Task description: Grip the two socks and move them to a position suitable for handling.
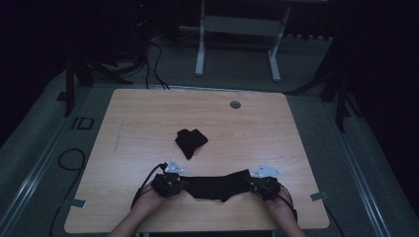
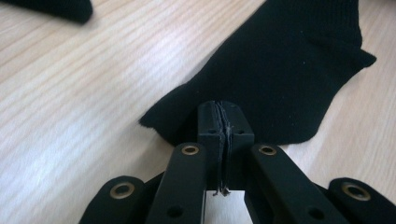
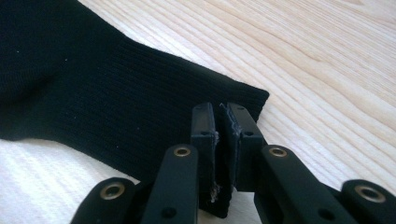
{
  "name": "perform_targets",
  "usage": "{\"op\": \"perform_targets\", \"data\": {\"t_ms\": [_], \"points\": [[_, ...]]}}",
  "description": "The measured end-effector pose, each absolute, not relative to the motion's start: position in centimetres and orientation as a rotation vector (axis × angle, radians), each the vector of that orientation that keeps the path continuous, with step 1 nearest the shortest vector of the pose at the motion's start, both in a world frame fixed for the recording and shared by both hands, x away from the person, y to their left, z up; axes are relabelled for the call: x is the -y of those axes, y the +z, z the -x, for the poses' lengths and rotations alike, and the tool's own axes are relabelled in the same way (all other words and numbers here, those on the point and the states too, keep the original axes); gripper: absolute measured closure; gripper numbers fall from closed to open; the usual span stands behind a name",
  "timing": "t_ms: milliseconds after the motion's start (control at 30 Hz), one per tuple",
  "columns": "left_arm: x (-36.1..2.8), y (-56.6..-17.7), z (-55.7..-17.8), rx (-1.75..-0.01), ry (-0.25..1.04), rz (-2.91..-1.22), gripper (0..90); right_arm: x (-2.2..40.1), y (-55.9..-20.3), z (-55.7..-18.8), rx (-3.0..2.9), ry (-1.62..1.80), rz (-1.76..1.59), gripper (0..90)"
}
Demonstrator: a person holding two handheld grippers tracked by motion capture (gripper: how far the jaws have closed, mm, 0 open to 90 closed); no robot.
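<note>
A black sock [image 1: 217, 186] lies stretched flat near the front edge of the wooden table [image 1: 143, 118], between my two grippers. My left gripper [image 1: 180, 183] is shut on its left end; in the left gripper view the jaws [image 2: 225, 112] meet at the rounded toe edge of the sock [image 2: 280, 70]. At the other end my right gripper [image 1: 252, 183] is shut on the ribbed cuff. The right gripper view shows dark cloth of the sock [image 3: 93, 93] pinched between the jaws [image 3: 222, 114].
A second black sock [image 1: 190, 140], bunched up, sits at the table's middle, and its edge shows in the left gripper view [image 2: 56, 8]. A round grey grommet [image 1: 235, 104] is set in the far side. A white desk frame [image 1: 237, 29] stands on the floor beyond.
</note>
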State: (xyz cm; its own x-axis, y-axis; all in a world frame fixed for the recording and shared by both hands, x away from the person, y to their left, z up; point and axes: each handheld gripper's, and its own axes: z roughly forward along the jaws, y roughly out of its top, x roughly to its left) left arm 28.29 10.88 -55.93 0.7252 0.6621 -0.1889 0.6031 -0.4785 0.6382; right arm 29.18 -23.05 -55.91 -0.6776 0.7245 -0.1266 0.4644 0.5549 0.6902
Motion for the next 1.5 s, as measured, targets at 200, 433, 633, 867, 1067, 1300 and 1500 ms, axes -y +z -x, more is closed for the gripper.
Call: {"op": "perform_targets", "data": {"t_ms": [200,433,633,867,1067,1300,1500], "points": [[-11.6,-56.1,-27.6,-0.968,0.089,-2.196,87.8,22.3,-55.9,-28.8,-2.412,0.9,-0.936,81.7],[-11.5,-56.0,-27.4,-0.935,0.076,-2.181,80.8,22.2,-55.8,-28.8,-2.421,0.897,-0.932,78.6],[-12.1,-54.4,-26.5,-0.914,0.211,-2.129,55.7,21.7,-54.1,-28.8,-2.406,0.975,-0.916,71.3],[-14.0,-54.2,-25.5,-0.918,0.308,-2.104,38.3,19.1,-51.5,-31.5,-2.403,1.052,-0.869,57.2],[-16.1,-55.0,-25.4,-0.997,0.323,-2.062,35.5,15.0,-49.4,-34.7,-2.404,1.103,-0.796,52.0],[-17.2,-55.6,-25.8,-1.088,0.364,-2.015,16.5,9.9,-48.6,-39.2,-2.465,1.146,-0.801,44.7],[-17.6,-55.7,-25.8,-1.119,0.393,-1.975,8.3,6.3,-49.9,-42.2,-2.527,1.134,-0.874,38.9]]}}
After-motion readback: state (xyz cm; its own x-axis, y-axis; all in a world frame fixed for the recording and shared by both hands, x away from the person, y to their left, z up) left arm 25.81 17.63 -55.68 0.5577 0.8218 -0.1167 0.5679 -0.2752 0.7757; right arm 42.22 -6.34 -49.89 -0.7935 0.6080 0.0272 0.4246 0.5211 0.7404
